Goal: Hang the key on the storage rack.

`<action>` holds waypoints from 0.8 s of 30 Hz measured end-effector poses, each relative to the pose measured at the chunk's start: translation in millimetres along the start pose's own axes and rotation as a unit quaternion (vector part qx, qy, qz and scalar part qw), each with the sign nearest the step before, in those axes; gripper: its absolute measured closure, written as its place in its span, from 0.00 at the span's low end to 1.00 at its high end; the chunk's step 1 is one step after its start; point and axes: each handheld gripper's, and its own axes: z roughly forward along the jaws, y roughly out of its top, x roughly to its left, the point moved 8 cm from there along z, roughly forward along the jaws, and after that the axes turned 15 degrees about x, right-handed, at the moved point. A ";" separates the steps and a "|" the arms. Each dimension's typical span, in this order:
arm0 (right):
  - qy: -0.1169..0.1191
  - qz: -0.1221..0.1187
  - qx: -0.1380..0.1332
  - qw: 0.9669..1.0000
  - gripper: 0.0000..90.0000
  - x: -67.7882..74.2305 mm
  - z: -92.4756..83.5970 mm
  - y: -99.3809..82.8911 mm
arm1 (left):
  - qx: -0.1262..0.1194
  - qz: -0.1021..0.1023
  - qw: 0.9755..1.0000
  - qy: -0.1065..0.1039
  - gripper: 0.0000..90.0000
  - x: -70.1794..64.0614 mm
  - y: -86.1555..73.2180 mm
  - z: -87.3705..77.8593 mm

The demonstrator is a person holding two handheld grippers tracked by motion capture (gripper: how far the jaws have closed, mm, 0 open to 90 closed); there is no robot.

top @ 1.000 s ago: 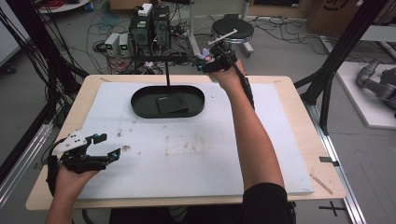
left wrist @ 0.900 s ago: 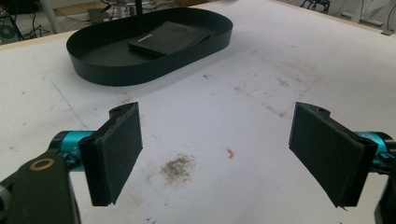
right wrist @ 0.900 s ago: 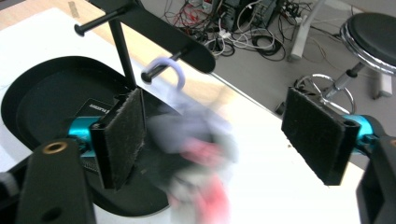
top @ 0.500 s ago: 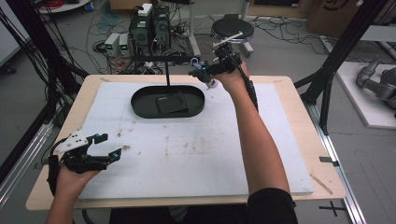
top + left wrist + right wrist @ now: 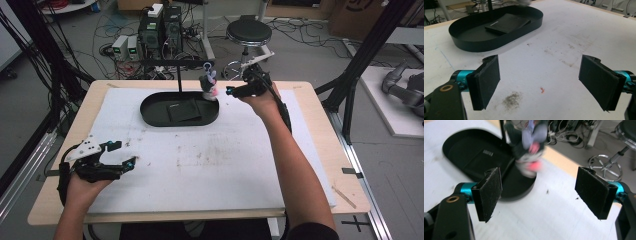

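Spreading across most of the wooden table [image 5: 320, 95] is a white, stained mat [image 5: 210, 165], and toward its far side sits a black oval tray [image 5: 150, 114], its long axis running left to right across the table, with a flat black rectangular pad [image 5: 183, 110] lying inside it, turned slightly askew. From a thin black stand [image 5: 178, 75] with a horizontal bar rising at the tray's far edge, a small grey, purple and pink plush toy [image 5: 209, 85] hangs at the bar's right end, its long axis vertical, over the tray's right end; in the right gripper view it looks blurred [image 5: 529, 147], so its facing is hard to tell. The right gripper [image 5: 236, 91] is held above the mat just right of the toy, pointing left toward it, its jaws wide apart with nothing between them, the toy lying beyond them. The left gripper [image 5: 124, 155] rests low over the near left part of the mat, well apart from the tray, jaws likewise spread and empty, pointing toward the tray.
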 end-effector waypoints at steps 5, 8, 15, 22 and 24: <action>0.005 -0.009 -0.008 1.000 0.25 3.5 -12.4 -25.3 | 0.005 0.004 1.000 -0.006 0.19 -1.4 3.7 9.1; 0.007 -0.009 -0.012 1.000 0.25 3.9 -15.8 -40.7 | 0.007 0.008 1.000 -0.011 0.19 -3.8 7.4 14.5; 0.009 -0.005 -0.008 1.000 0.25 1.1 -19.2 -70.7 | 0.009 0.014 1.000 -0.019 0.19 -5.9 13.8 25.2; 0.021 0.016 -0.020 0.999 0.25 -2.8 -26.2 -116.9 | 0.012 0.017 1.000 -0.020 0.19 -7.2 18.2 34.9; 0.023 0.023 -0.024 0.999 0.25 -3.1 -26.5 -127.7 | 0.011 0.017 1.000 -0.018 0.19 -7.8 18.8 36.2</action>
